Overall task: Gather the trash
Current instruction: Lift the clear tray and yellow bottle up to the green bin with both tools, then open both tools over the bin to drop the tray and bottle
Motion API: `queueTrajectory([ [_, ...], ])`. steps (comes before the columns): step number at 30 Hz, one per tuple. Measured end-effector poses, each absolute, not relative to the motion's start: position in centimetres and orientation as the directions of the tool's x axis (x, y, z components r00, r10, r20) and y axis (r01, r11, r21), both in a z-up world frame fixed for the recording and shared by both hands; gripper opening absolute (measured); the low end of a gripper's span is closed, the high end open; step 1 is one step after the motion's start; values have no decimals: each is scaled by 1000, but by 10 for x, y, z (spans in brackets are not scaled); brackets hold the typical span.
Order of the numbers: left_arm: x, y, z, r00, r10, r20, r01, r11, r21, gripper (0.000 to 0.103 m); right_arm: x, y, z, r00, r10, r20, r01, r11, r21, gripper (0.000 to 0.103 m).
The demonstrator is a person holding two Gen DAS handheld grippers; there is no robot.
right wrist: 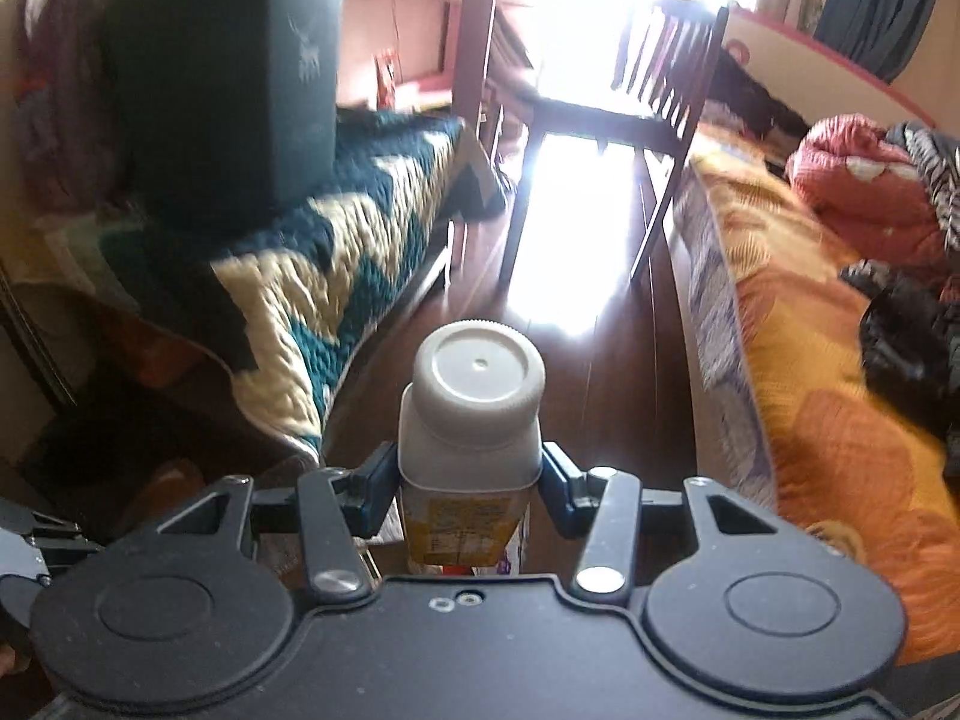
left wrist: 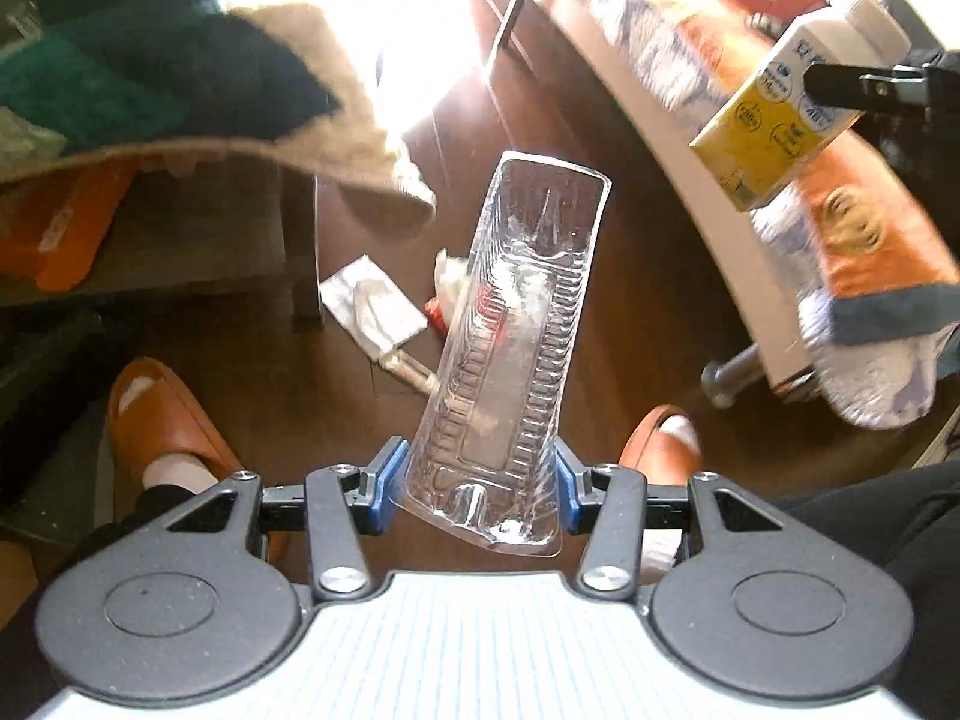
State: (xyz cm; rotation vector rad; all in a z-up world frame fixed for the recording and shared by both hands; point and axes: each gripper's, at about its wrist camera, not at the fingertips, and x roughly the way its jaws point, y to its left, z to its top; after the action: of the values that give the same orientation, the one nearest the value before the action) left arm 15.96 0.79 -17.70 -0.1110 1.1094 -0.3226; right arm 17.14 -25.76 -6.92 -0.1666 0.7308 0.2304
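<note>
The left gripper (left wrist: 474,495) clamps a clear ribbed plastic tray (left wrist: 510,360), half-closed; the right gripper (right wrist: 468,489) pinches a yellow-labelled white bottle (right wrist: 471,420). Carry both level, grips firm; the bin is probably out of view. Crumpled wrappers (left wrist: 375,306) remain on the wooden floor (left wrist: 630,312).

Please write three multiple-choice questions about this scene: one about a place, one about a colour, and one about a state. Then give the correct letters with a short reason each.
1. Where do the crumpled wrappers lie?
A. on the bed
B. on the wooden floor
C. on a chair

2. What colour is the bottle's cap?
A. white
B. red
C. black

3. What is the left gripper doing?
A. standing open, with nothing in it
B. gripping a spoon
C. gripping a clear plastic tray

Answers: 1 B, they rest on dark floorboards; 2 A, the cap shows white; 3 C, the jaws clamp the tray's lower end.
</note>
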Motion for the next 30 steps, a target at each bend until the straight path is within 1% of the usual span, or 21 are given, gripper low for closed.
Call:
queueTrajectory([
  [2,154,14,-152,451,-314,-835,199,948,-249,48,167,-259,-51,740,163,-652,-270,961,-66,48],
  [4,150,17,-128,508,-300,-807,204,953,-225,48,166,-257,-31,765,173,-620,-275,959,-71,48],
  [8,154,38,-65,633,-272,-725,191,962,-194,48,170,-246,13,810,204,-550,-298,951,-86,48],
  [12,163,60,4,749,-197,-632,159,980,-118,48,180,-221,61,855,241,-460,-340,929,-145,48],
  [15,176,75,51,818,-116,-563,109,993,-45,48,193,-201,96,879,275,-390,-356,922,-151,48],
  [19,201,98,104,874,-41,-484,39,999,-16,48,215,-165,139,898,314,-308,-371,917,-147,48],
  [23,237,115,142,906,49,-421,-47,999,17,48,242,-128,167,911,322,-258,-369,915,-162,48],
  [26,267,130,162,915,95,-391,-99,995,11,48,264,-104,183,916,327,-231,-366,919,-146,48],
  [30,312,139,172,910,118,-398,-134,991,-12,48,303,-82,196,918,340,-205,-362,929,-81,48],
])
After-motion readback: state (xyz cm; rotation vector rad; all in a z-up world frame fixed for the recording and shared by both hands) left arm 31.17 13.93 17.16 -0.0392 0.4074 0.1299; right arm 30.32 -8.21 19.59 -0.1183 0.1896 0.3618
